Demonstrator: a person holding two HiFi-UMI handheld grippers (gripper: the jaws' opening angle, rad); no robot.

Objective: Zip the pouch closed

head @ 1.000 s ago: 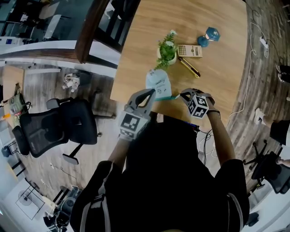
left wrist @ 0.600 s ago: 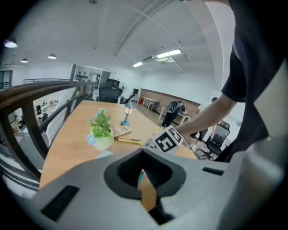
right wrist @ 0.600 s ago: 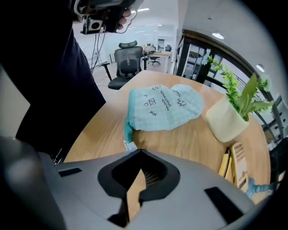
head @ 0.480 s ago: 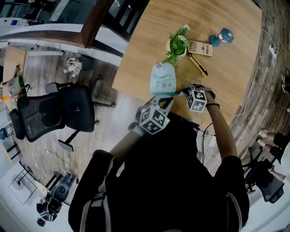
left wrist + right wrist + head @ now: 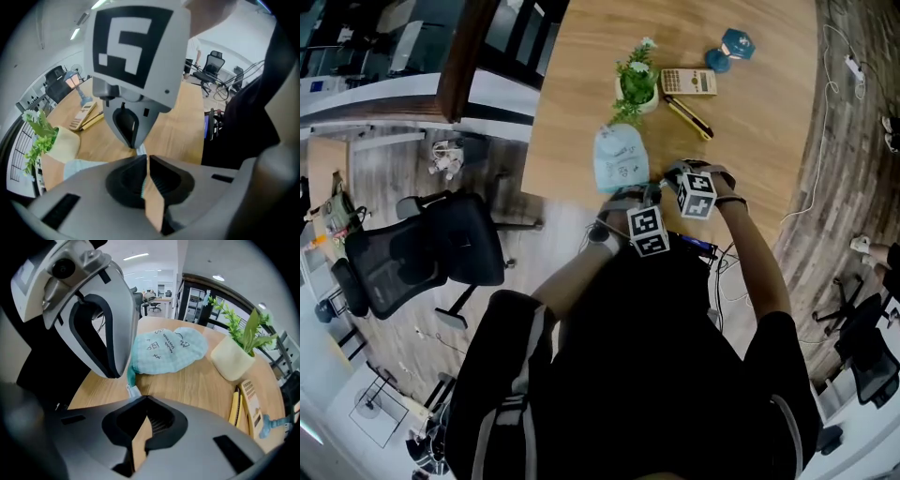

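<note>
A pale blue cloth pouch lies flat near the wooden table's front edge, and it shows in the right gripper view. Its teal end tab with a white label points toward me. My left gripper points steeply down at that end. Its jaws have just been opening and stand a hairline apart, with a sliver of teal showing in the slit. The right gripper hovers just right of the tab, shut with nothing between its jaws. The two gripper tips almost meet.
Behind the pouch stand a potted plant, a calculator, a yellow-and-black pen and a small blue object. The table's edge runs just under both grippers. An office chair stands on the floor at the left.
My left gripper came down and to the right, rolling as it went, from in front of the pouch to its near end beside the right gripper. The right gripper barely shifted.
</note>
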